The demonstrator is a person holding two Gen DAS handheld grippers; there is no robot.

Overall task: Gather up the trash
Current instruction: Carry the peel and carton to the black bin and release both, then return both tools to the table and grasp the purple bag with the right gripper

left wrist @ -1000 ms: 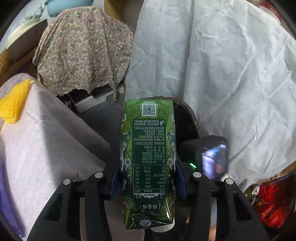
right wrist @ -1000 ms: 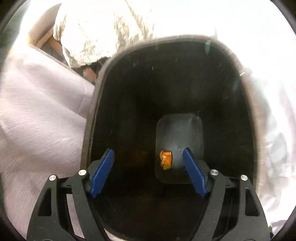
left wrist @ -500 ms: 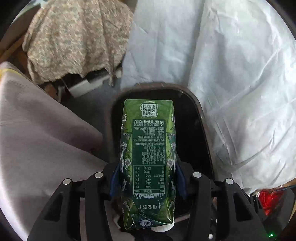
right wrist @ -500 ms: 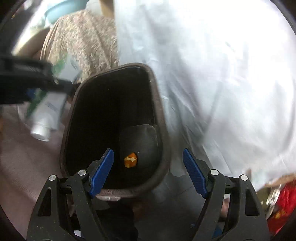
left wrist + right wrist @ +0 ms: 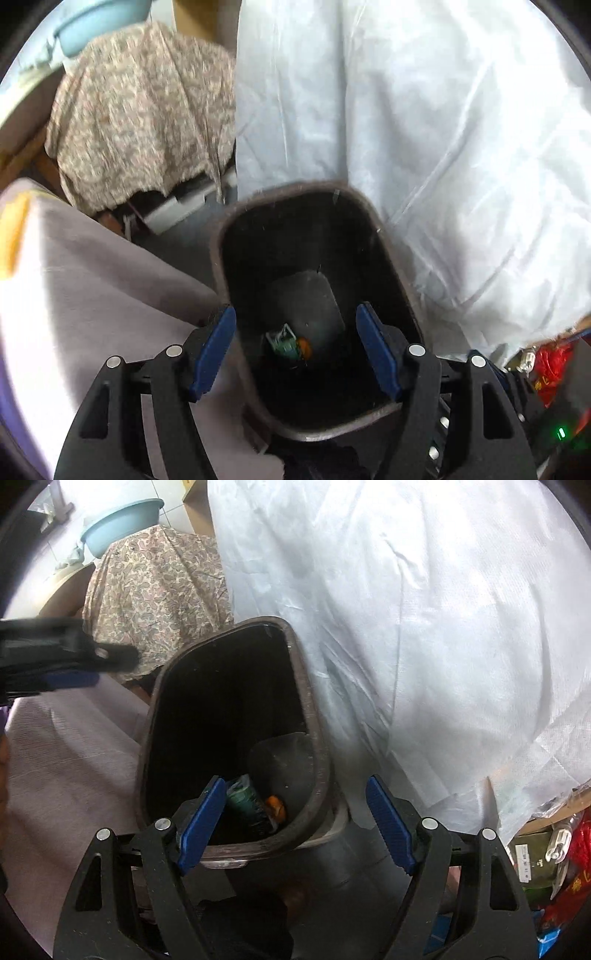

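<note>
Both hand-held grippers released w/ nothing between pads: left (image 5: 295, 354), right (image 5: 295, 825). Green carton (image 5: 283, 342) lies at bottom of dark rounded-rectangular plastic bin (image 5: 393, 258), orange scrap (image 5: 305, 345) touching at its 3 o'clock.

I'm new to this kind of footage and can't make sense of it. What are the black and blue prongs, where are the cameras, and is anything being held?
No robot here: a person holds a two-finger gripper in each hand, with a fisheye camera on each looking along the fingers. The left gripper and the right gripper are both open and hold nothing. Both look down into a dark trash bin. At its bottom lie a green carton and an orange scrap. Around the bin are a white sheet, a patterned cloth and a grey cloth.
</note>
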